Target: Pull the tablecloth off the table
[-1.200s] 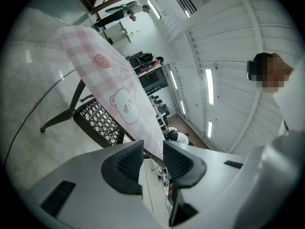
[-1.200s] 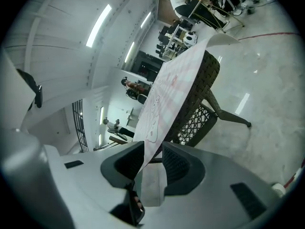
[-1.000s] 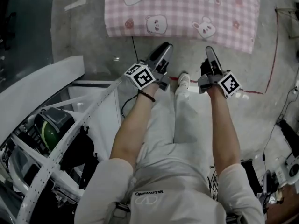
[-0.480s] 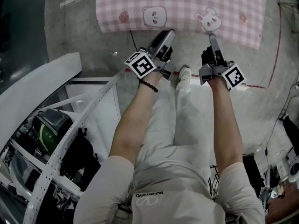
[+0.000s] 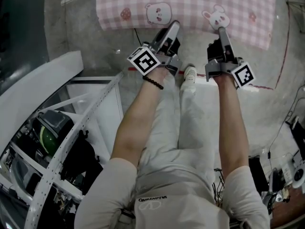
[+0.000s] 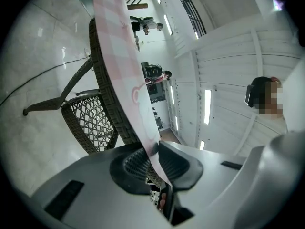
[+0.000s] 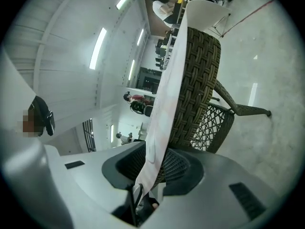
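A pink checked tablecloth (image 5: 186, 6) with bear and strawberry prints hangs over a brown wicker table (image 6: 102, 94), which the head view hides under the cloth. My left gripper (image 5: 172, 26) reaches up to the cloth's near hem on the left, and my right gripper (image 5: 221, 31) meets the hem further right. In the left gripper view the cloth (image 6: 119, 61) runs down between the jaws of my left gripper (image 6: 153, 157), pinched there. In the right gripper view the cloth (image 7: 164, 104) drapes off the wicker edge (image 7: 195, 80) into the jaws of my right gripper (image 7: 152, 168).
A white slotted frame (image 5: 71, 128) and a white panel (image 5: 38, 89) stand close at my left. A black cable (image 5: 136, 37) and a red floor line (image 5: 281, 56) run under the table's near side. My white shoe (image 5: 189, 73) points at the table. People stand far behind it.
Both grippers have moved forward to the cloth's hem. The cloth now sits deeper between each pair of jaws, and the wicker table looms closer in both gripper views.
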A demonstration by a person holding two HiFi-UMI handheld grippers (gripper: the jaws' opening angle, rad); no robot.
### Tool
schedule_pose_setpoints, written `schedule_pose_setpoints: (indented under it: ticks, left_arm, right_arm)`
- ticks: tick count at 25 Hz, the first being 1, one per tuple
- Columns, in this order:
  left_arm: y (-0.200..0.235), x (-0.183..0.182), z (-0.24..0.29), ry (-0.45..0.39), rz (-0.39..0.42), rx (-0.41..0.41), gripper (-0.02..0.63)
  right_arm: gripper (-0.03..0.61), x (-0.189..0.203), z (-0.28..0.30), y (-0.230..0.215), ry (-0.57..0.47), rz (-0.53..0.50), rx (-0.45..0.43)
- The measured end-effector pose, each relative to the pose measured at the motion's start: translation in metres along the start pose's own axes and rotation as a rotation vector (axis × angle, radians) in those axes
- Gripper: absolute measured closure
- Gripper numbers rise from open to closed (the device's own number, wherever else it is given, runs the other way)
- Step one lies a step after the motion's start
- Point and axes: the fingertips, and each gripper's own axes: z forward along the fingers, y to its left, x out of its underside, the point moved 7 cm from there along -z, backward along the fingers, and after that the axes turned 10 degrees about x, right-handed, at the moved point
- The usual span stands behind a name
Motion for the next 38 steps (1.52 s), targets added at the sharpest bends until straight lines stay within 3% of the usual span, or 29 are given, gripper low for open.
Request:
schedule_pose_setpoints:
  ticks: [5, 10, 38]
  left_arm:
    - [-0.001, 0.002, -0.002, -0.025, -0.043, 0.021, 0.606]
    - [-0.005, 0.002, -0.001, -0.038, -0.069, 0.054, 0.609]
    - [-0.012, -0.001, -0.002, -0.004, -0.071, -0.049, 0.611]
  right_arm:
    - [0.534, 0.0, 0.005, 0.004, -0.01, -0.022, 0.014]
    - [0.565, 0.002, 0.003, 0.007, -0.042, -0.003, 0.008]
    - [0.569, 0.003, 0.003, 0.008, 0.011, 0.097, 0.102]
